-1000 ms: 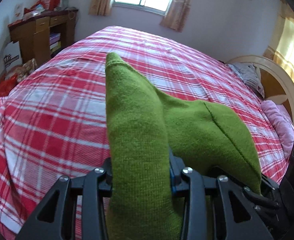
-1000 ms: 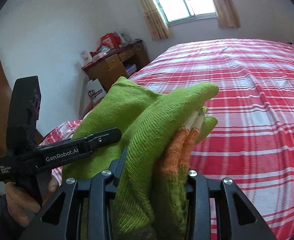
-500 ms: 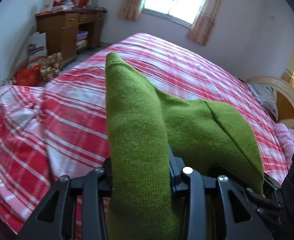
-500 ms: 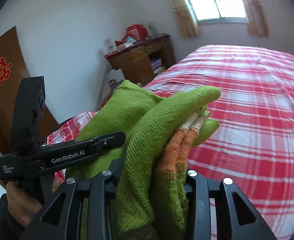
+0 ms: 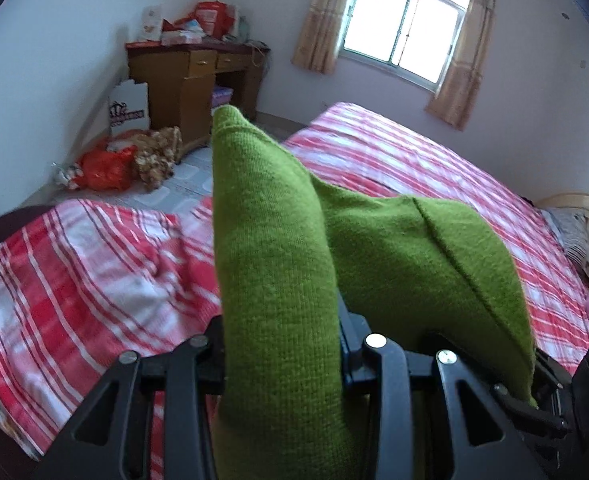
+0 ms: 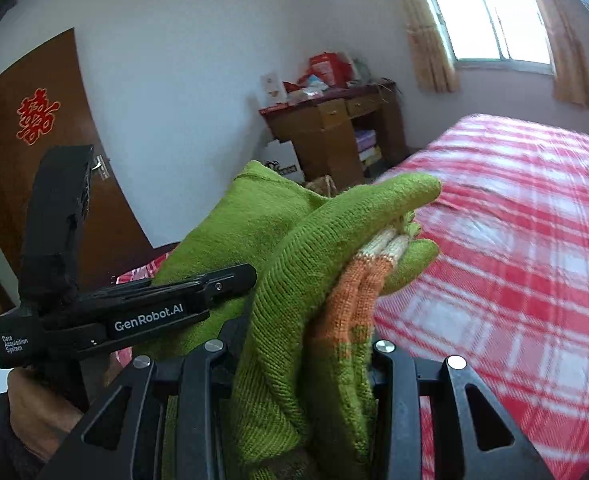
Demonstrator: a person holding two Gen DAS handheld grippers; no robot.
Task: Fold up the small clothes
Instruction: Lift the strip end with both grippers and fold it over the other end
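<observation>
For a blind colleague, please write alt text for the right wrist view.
The right claw grips a folded green knit garment with an orange and white band, above a red plaid bed. The left claw holds its other end; a wooden desk stands behind.

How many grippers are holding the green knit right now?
2: the left gripper clamps one fold of the green knit; the right gripper clamps another bunch.
</observation>
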